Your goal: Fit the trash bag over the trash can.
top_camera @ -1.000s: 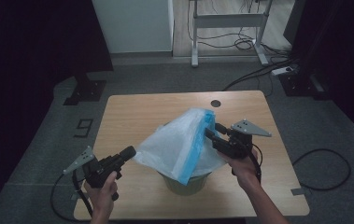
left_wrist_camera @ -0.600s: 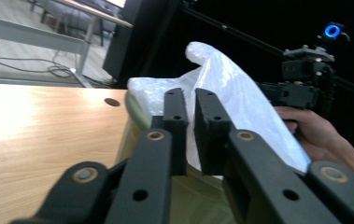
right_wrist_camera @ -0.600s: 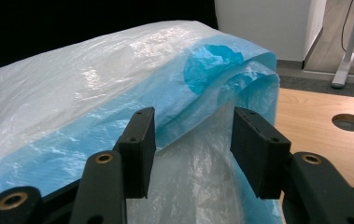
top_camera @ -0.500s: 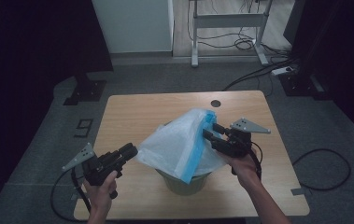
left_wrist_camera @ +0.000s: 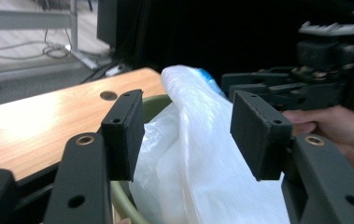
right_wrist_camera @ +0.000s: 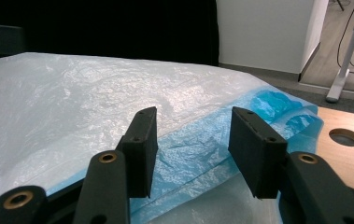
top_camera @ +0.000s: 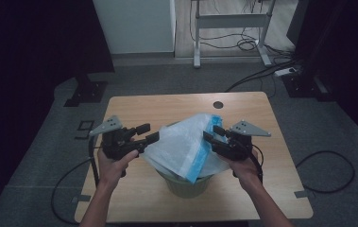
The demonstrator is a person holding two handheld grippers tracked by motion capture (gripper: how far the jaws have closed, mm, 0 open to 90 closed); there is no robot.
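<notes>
Roughly
stage: bag point(top_camera: 186, 144) draped over bin point(top_camera: 186, 184), lower centre, not yet fitted round the rim
left gripper point(top_camera: 147, 133): jaws just opening, nothing gripped
right gripper point(top_camera: 210, 133): jaws apart, blue hem between, unpinched

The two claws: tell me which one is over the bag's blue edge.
The right claw; its jaws straddle the blue strip of the bag. The left claw faces plain white plastic.
</notes>
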